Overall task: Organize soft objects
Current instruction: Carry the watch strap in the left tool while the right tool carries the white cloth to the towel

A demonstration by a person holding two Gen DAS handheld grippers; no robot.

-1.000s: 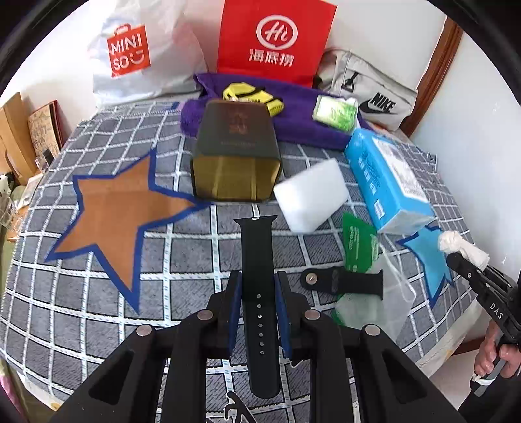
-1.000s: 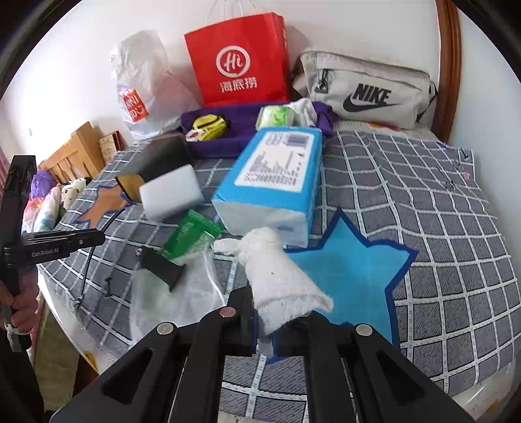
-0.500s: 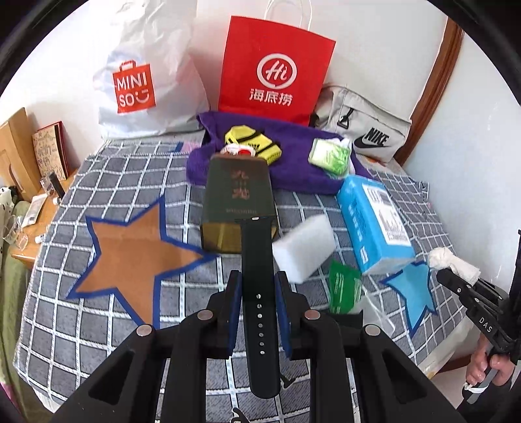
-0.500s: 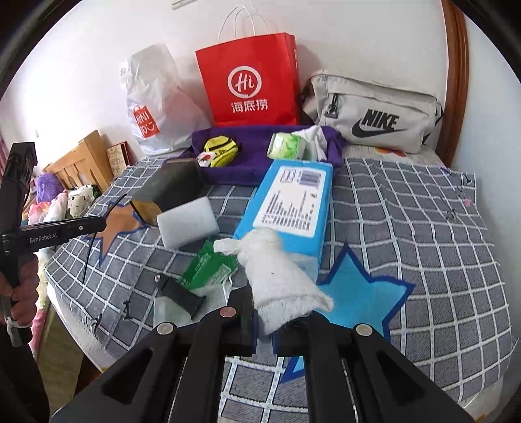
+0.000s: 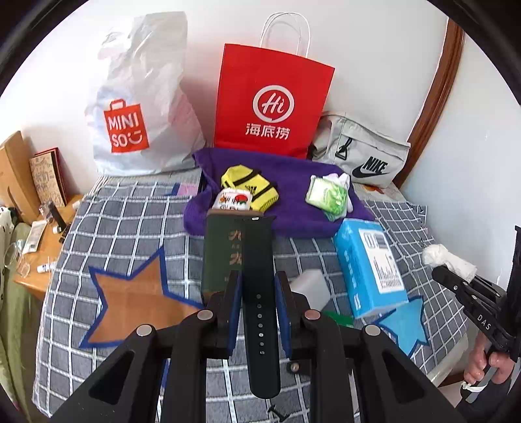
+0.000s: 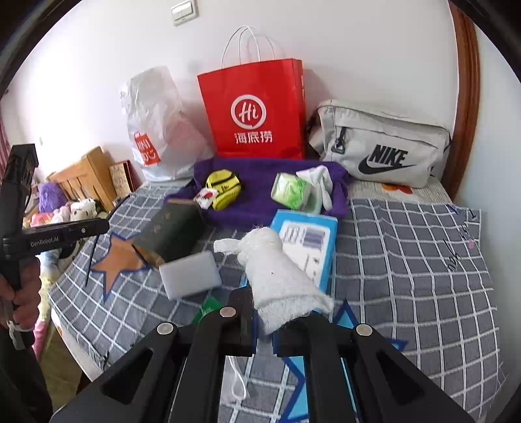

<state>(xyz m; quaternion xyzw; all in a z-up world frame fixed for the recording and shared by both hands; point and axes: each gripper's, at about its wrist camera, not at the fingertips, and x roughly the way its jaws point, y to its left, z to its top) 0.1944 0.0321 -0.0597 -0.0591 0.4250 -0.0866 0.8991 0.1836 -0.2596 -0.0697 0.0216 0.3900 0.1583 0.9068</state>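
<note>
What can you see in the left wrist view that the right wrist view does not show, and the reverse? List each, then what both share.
Only the left wrist view: the black perforated rubber watch strap gripped by the left gripper, and the full orange MINISO logo on the white plastic bag.

Only the right wrist view: a white wall switch and plush toys.

Both: the white rolled cloth in the right gripper, red paper bag, purple towel, blue tissue pack, grey Nike pouch.

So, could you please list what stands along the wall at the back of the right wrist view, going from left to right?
White plastic Miniso bag → red paper bag → grey Nike pouch.
</note>
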